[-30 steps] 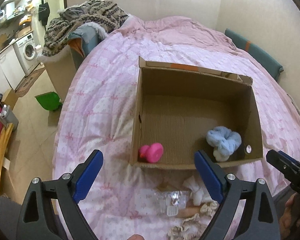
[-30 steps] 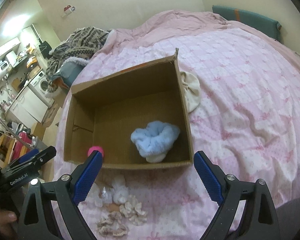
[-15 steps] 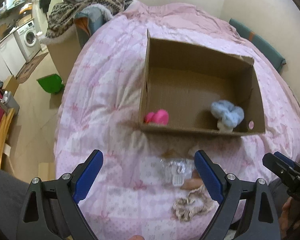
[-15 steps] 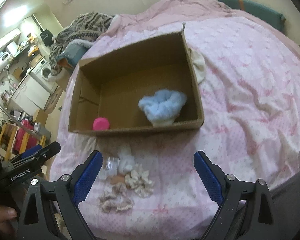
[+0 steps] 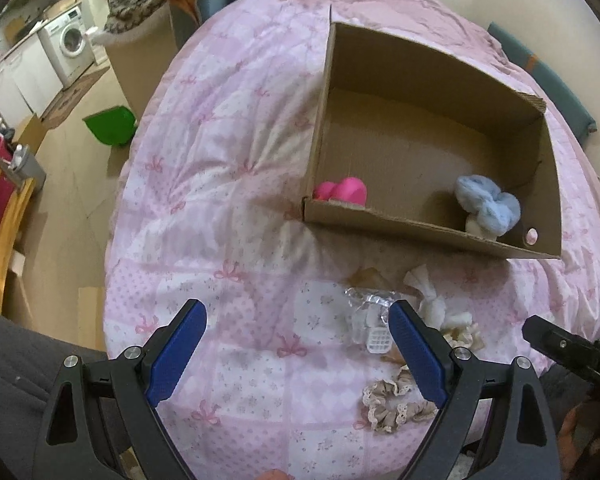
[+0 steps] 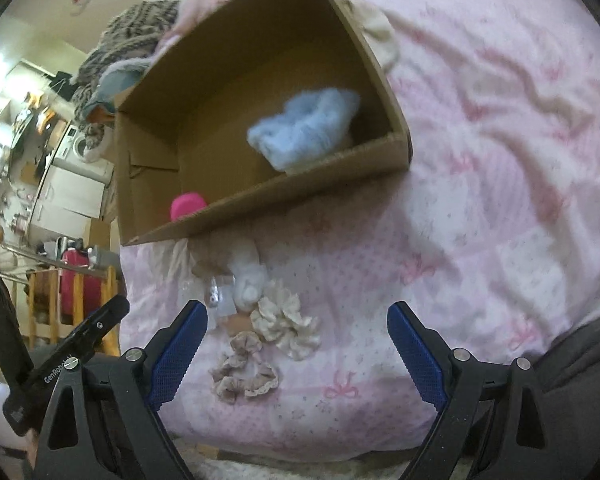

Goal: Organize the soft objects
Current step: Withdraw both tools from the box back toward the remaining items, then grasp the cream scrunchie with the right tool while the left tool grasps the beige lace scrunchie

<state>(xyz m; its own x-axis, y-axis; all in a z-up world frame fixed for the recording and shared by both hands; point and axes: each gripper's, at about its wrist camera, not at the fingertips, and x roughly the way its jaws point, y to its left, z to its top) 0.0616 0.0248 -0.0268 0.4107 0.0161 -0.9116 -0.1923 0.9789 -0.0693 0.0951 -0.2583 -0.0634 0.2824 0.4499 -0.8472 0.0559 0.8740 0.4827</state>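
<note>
Scrunchies [image 6: 256,364] on the pink quilt [image 5: 228,208], in front of the cardboard box [image 5: 420,232], are now seen closer than a second ago. Both the left gripper [image 5: 298,354] and right gripper [image 6: 298,354] are held wide, with nothing gripped.

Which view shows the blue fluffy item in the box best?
The right wrist view: the blue fluffy item looks large there, though slightly blurred. In the left wrist view it is smaller, and the cardboard box front wall hides its bottom.
</note>
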